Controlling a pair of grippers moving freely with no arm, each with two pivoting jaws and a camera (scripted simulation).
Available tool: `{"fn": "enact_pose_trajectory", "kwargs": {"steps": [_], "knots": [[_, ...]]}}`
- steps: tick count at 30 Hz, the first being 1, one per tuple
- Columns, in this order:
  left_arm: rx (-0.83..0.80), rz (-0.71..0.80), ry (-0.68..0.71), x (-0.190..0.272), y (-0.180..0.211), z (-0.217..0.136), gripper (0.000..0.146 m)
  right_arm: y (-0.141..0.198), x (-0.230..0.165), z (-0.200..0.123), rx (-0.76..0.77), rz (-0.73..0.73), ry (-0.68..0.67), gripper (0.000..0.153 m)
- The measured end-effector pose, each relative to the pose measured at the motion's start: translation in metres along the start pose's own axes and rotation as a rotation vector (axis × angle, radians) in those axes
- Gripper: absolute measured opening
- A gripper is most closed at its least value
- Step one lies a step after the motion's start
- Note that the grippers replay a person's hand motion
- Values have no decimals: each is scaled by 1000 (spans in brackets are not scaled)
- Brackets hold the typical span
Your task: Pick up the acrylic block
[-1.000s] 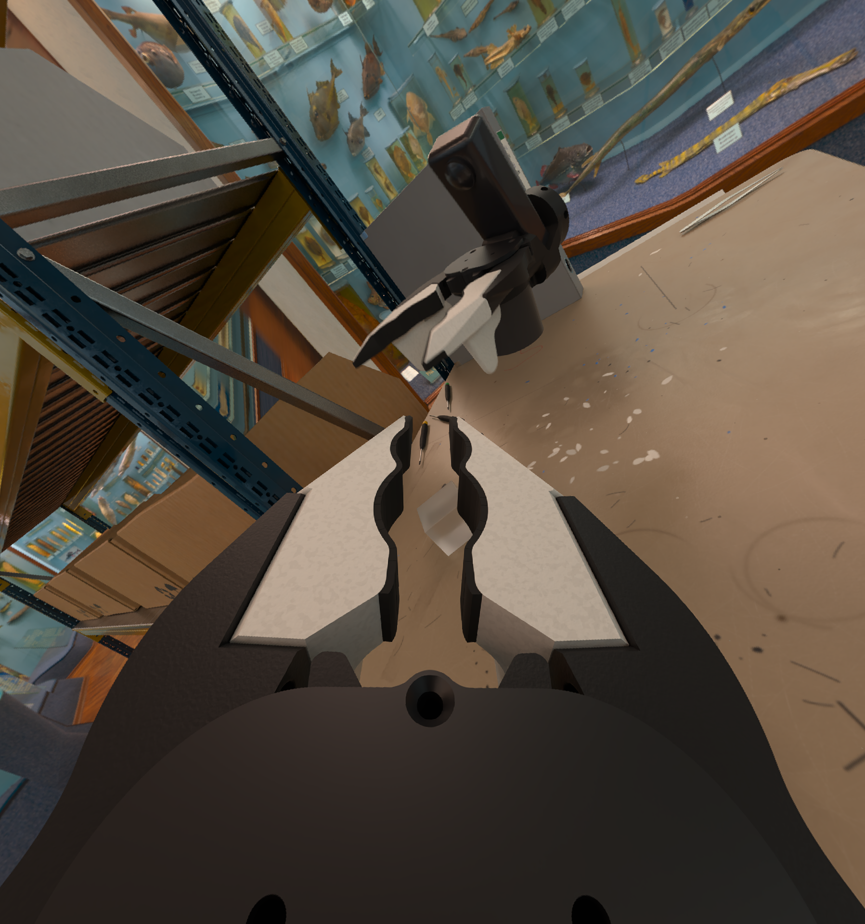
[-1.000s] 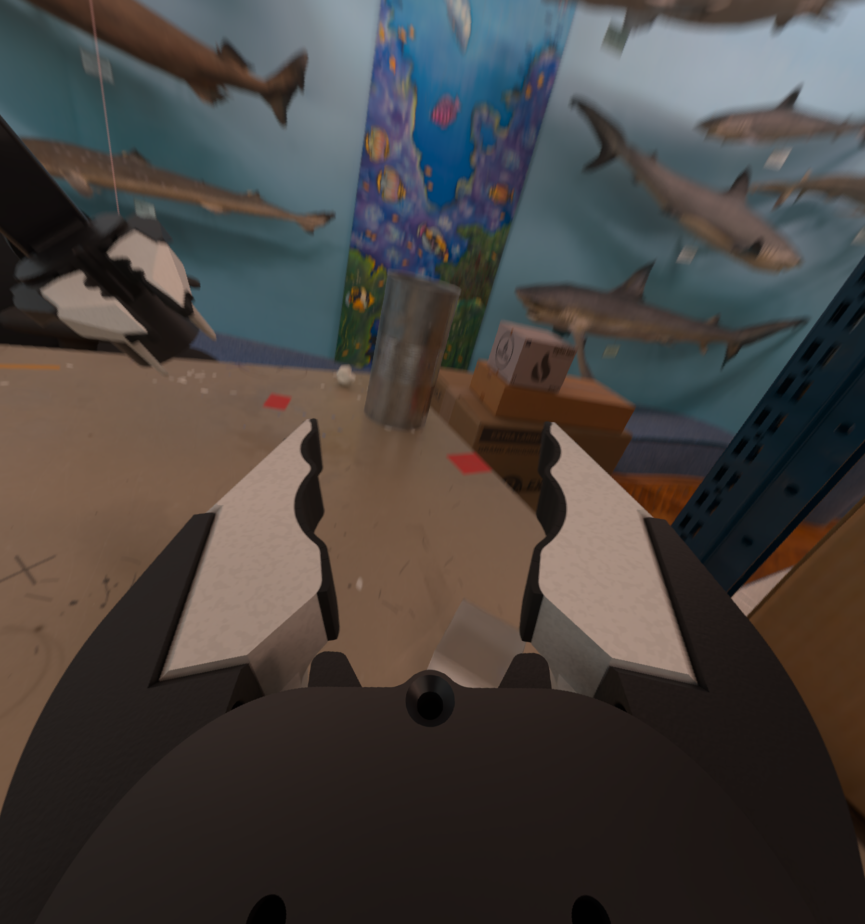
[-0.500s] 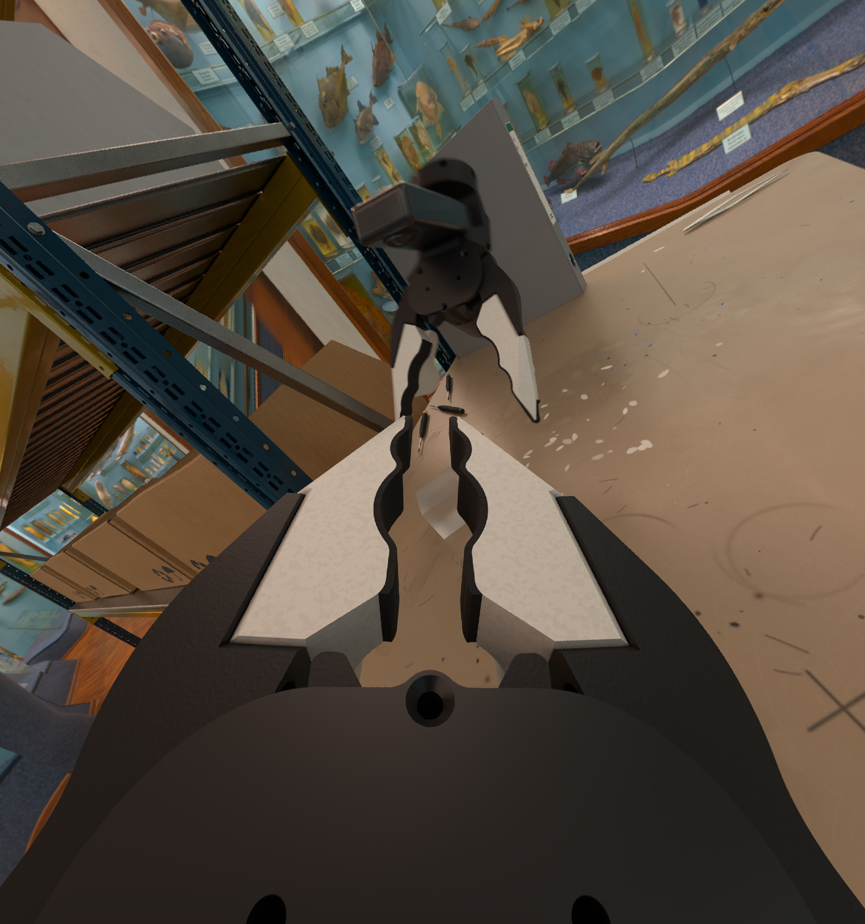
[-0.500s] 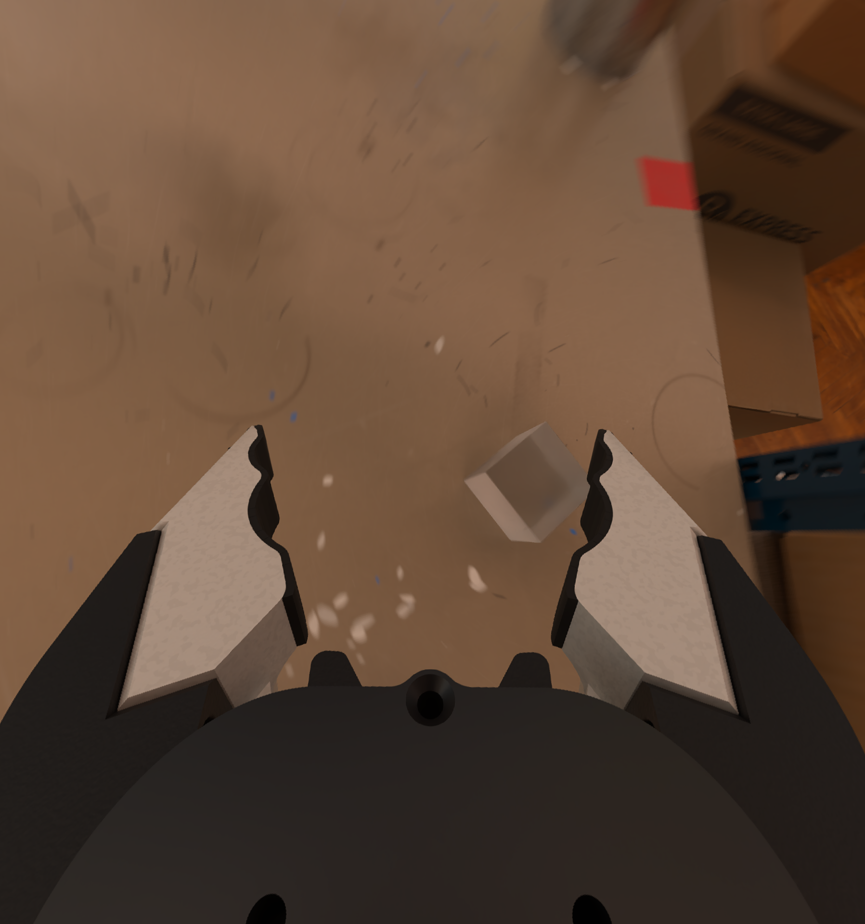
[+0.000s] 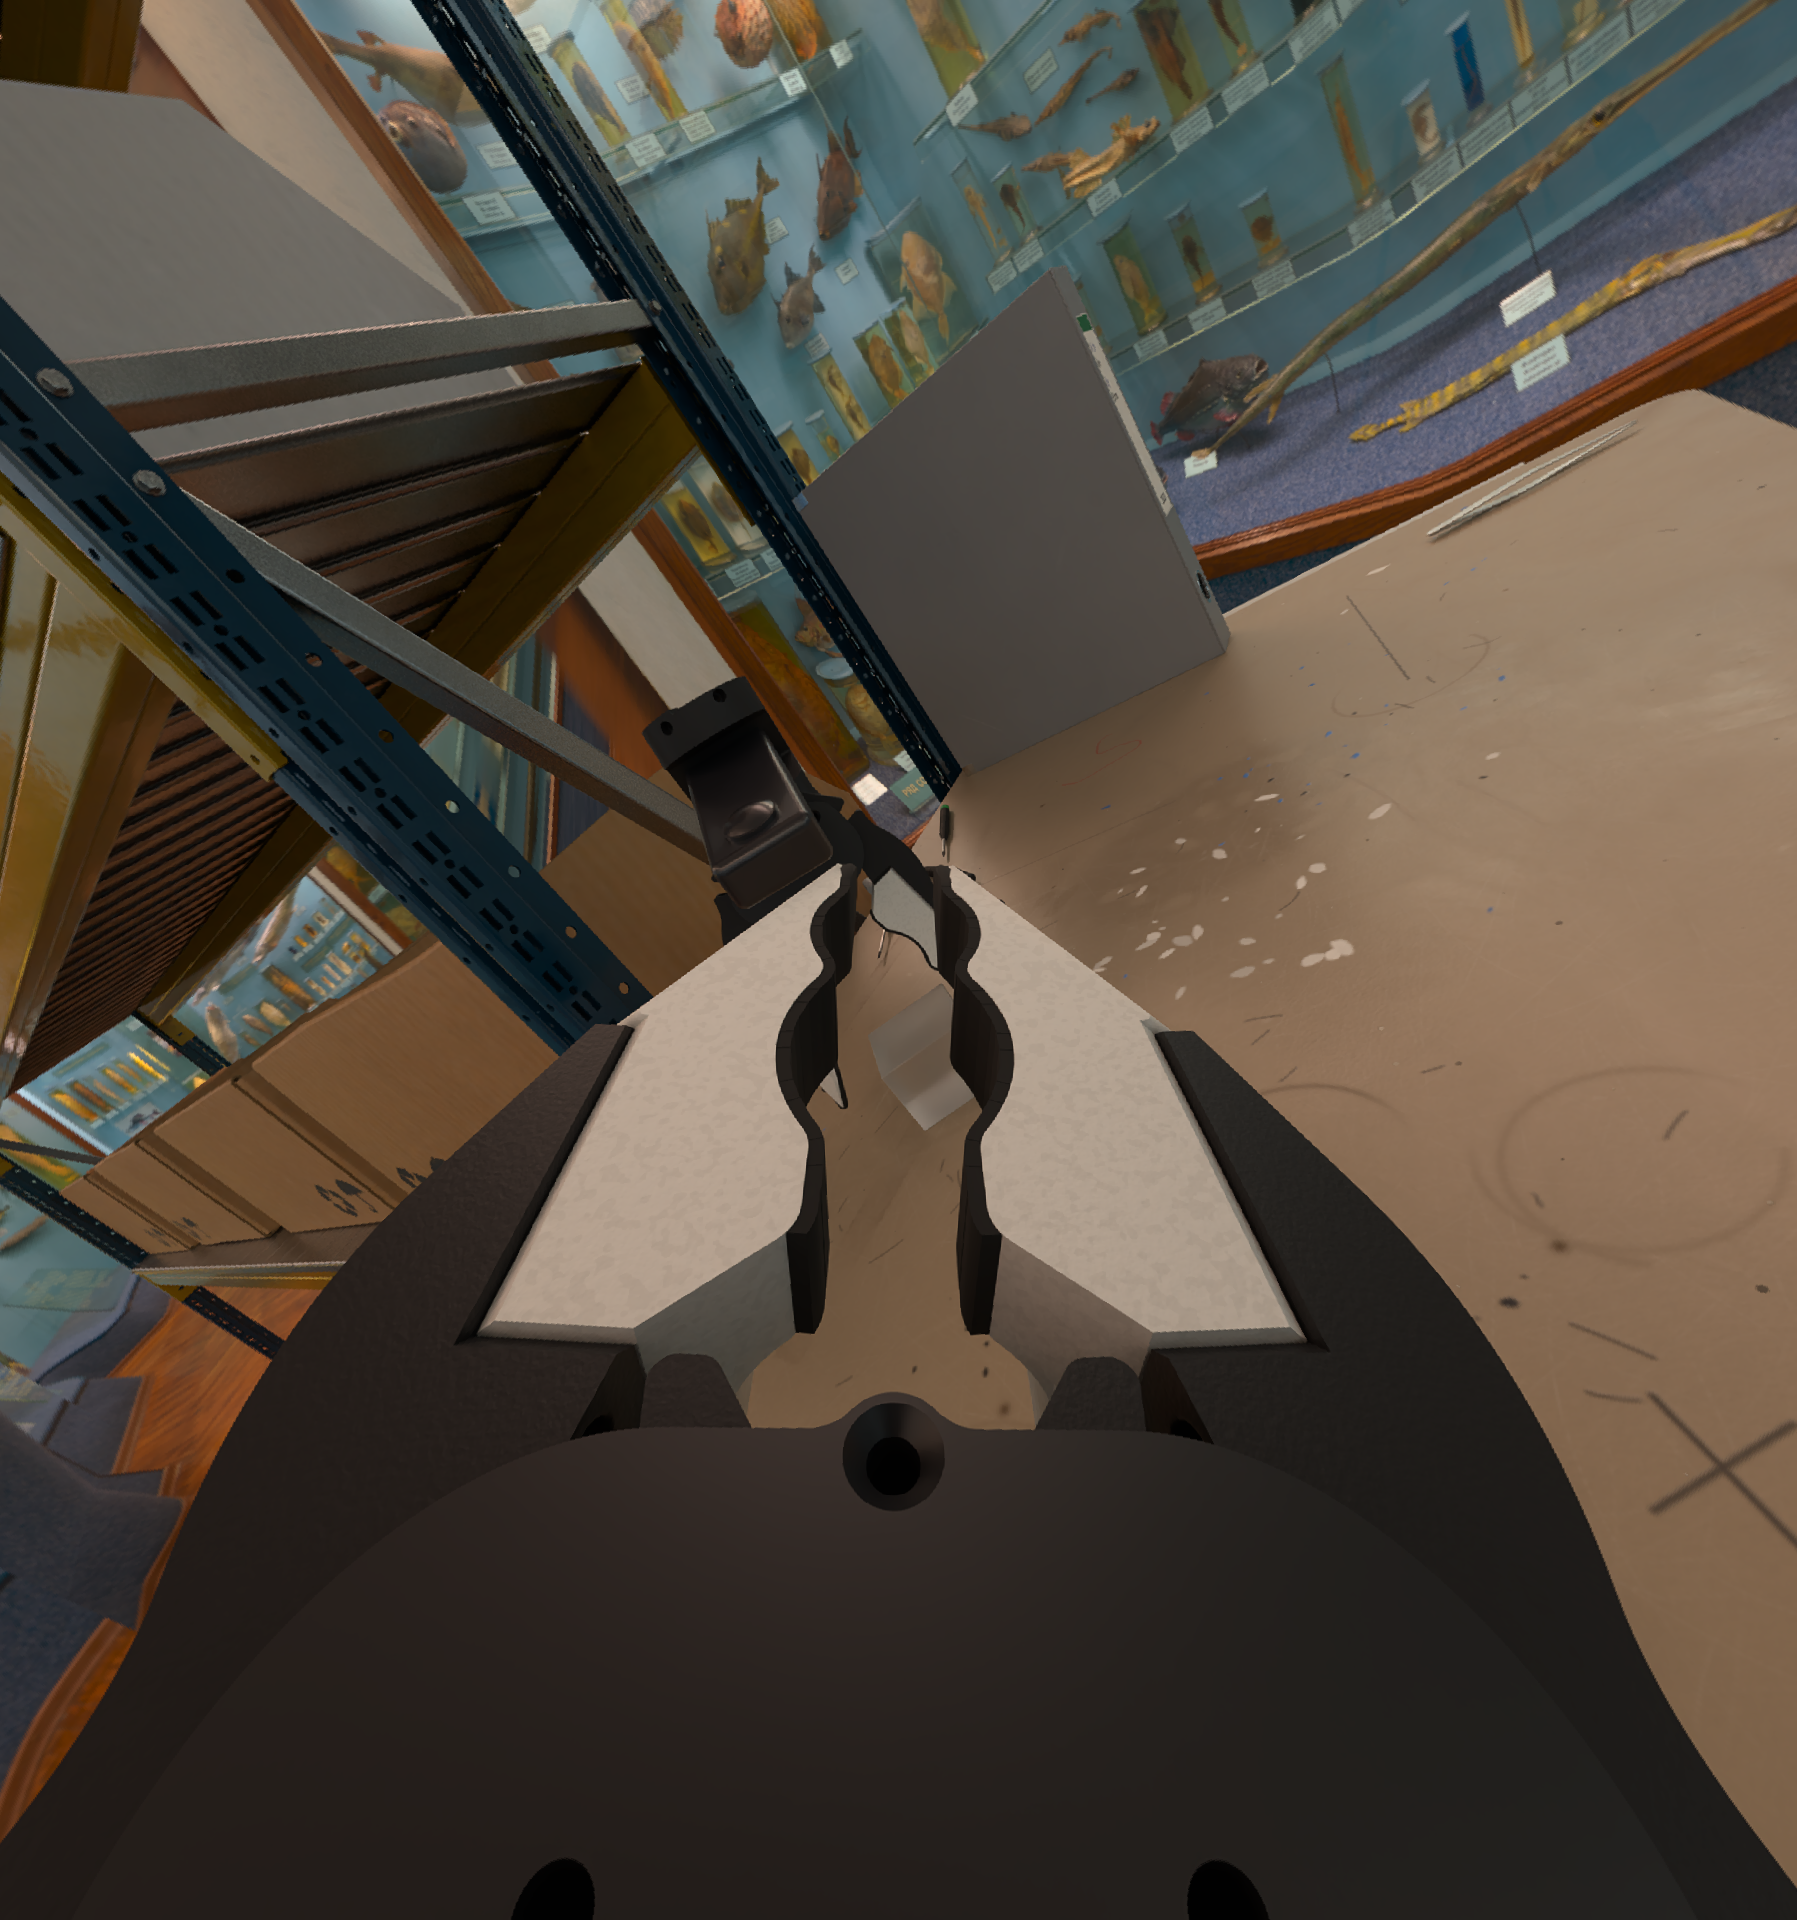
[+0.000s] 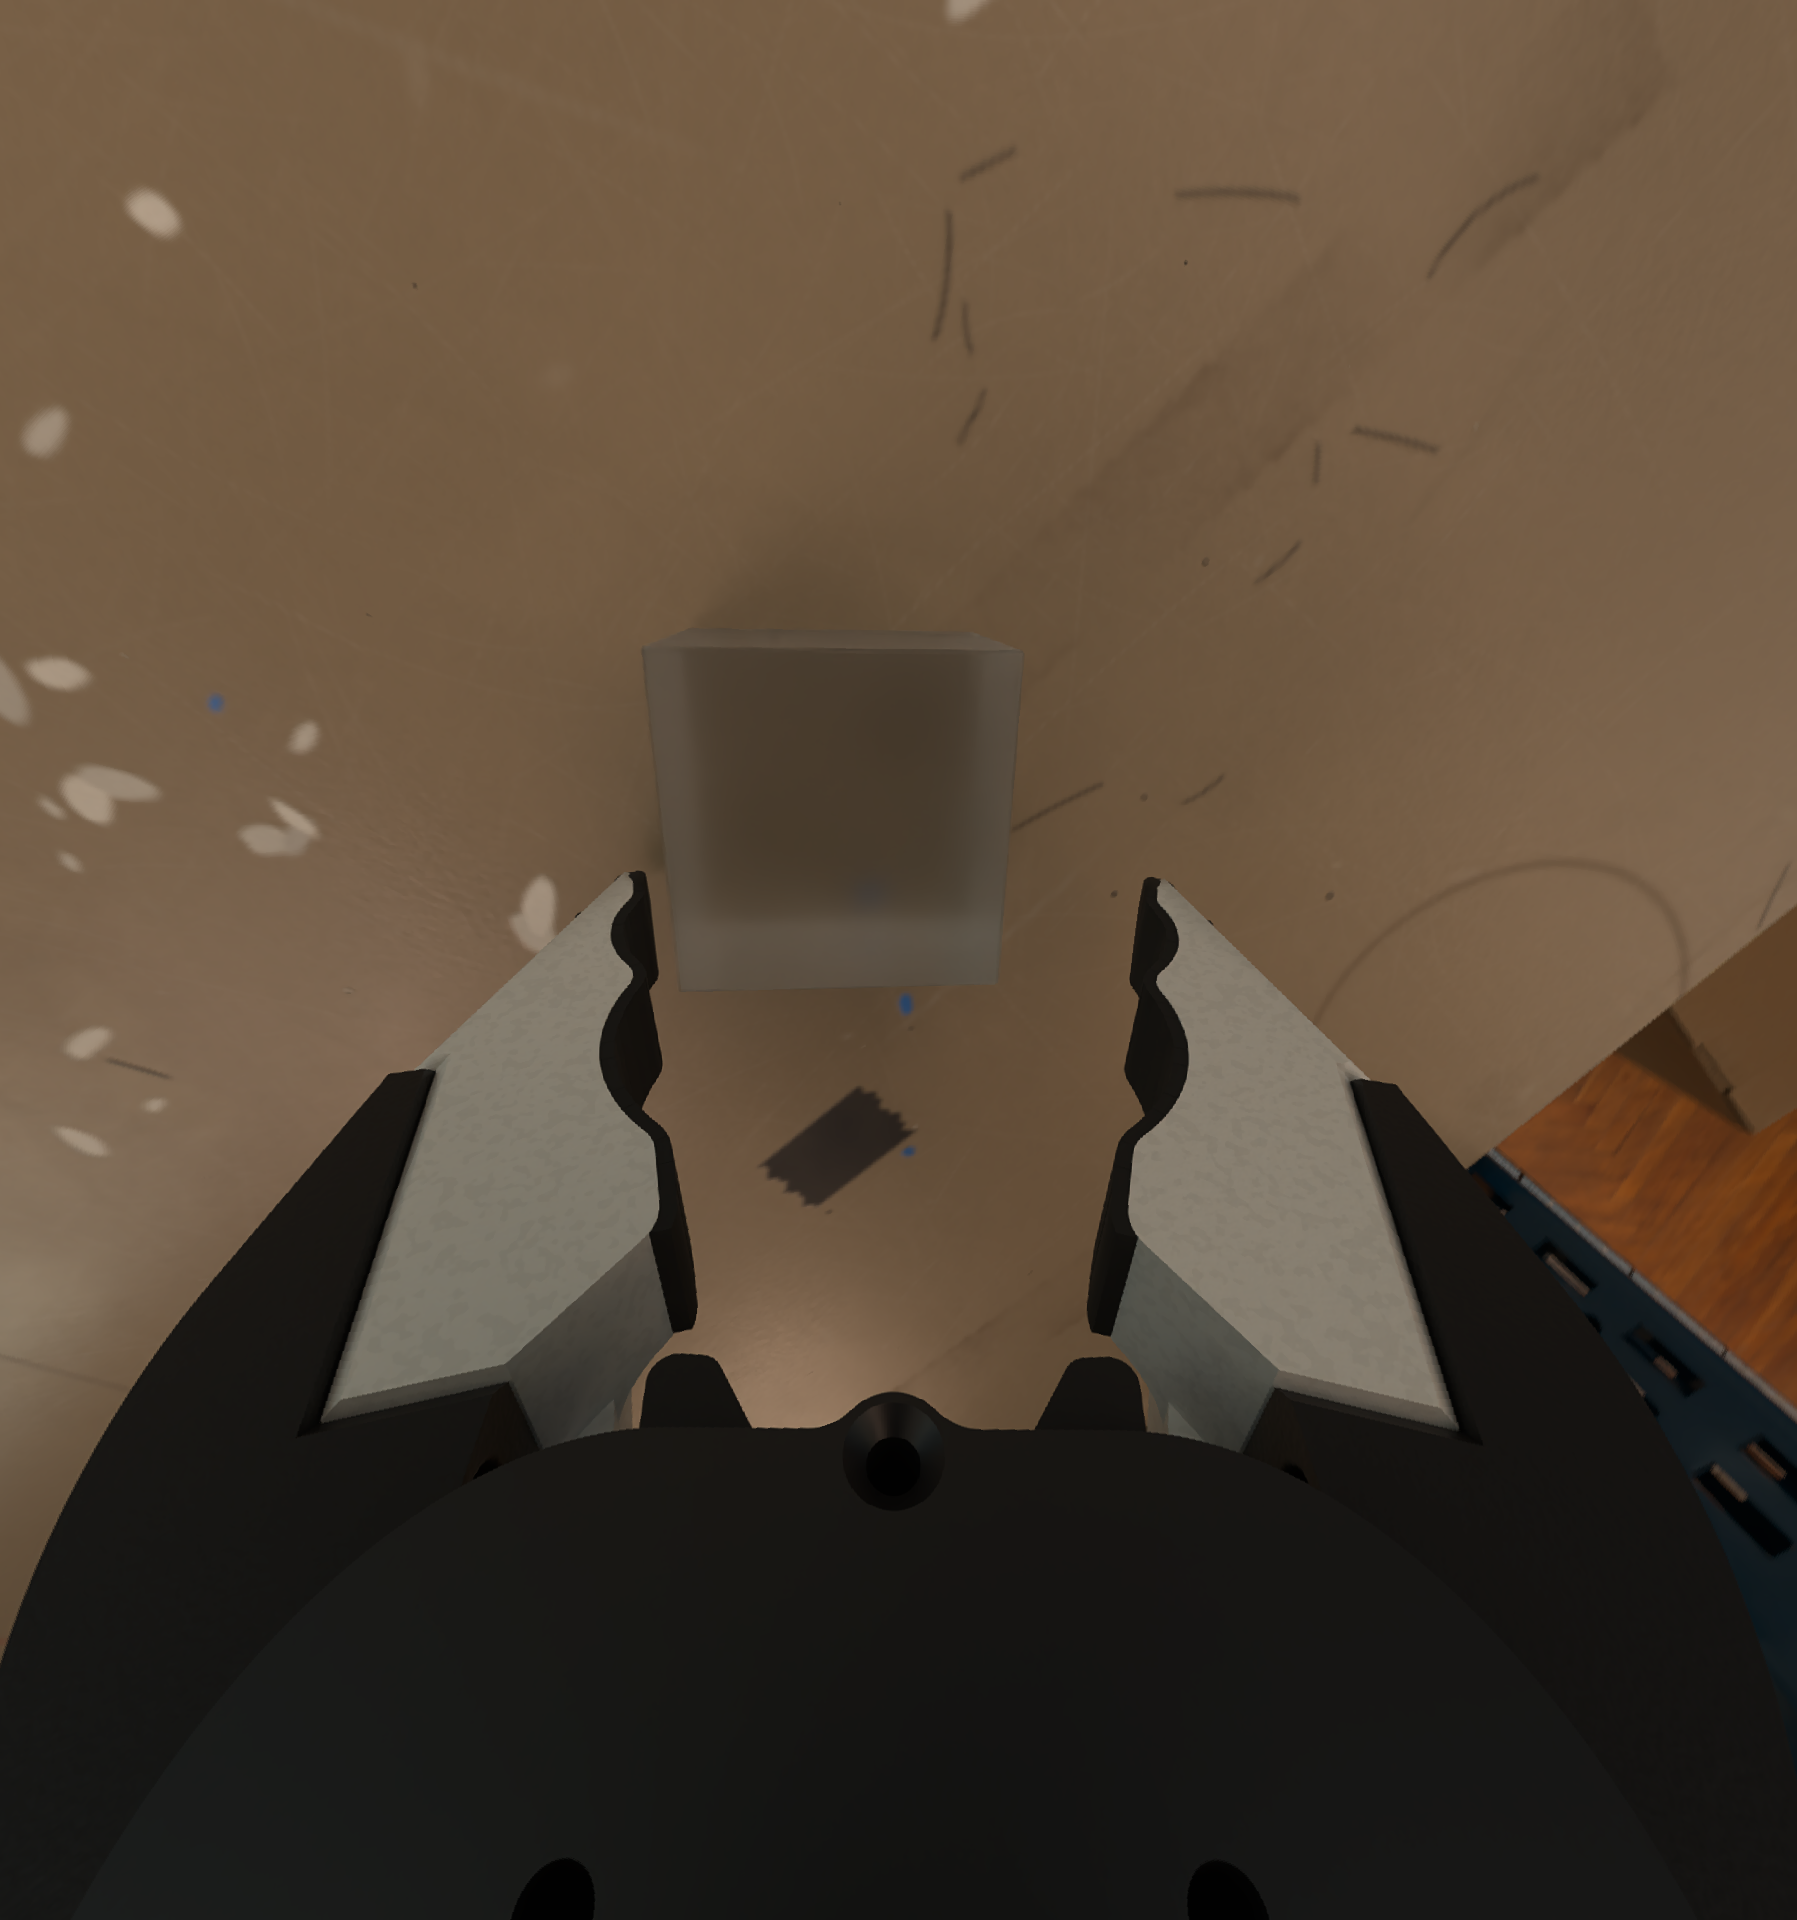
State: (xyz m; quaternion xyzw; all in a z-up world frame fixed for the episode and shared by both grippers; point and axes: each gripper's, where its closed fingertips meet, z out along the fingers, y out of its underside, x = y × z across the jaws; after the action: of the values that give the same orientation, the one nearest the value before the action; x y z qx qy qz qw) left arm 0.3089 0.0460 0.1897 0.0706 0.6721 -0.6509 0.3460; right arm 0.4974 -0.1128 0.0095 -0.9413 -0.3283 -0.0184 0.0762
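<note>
My R gripper (image 6: 892, 904) gapes wide, empty, above the table (image 6: 354, 416). Block (image 6: 832, 816) at 12 o'clock, just past tips. L gripper (image 5: 894, 904) nearly shut, empty.

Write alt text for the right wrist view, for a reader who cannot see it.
The open right gripper points down at a translucent acrylic block that sits on a scuffed tan table, just beyond the fingertips and not yet between them. A dark patch of tape marks the table between the fingers; pale flecks dot the left side.
</note>
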Motion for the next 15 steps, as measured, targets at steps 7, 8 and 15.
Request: {"fn": "enact_pose_trajectory", "kwargs": {"steps": [7,8,15], "knots": [[-20,-20,23,3,7,2,14,-19,6,6,203,-86,-18,80],[-22,-20,26,4,7,3,14,-20,4,7,218,-86,-36,72],[-13,-18,24,3,5,2,14,-21,-18,-24,158,66,-49,60]]}}
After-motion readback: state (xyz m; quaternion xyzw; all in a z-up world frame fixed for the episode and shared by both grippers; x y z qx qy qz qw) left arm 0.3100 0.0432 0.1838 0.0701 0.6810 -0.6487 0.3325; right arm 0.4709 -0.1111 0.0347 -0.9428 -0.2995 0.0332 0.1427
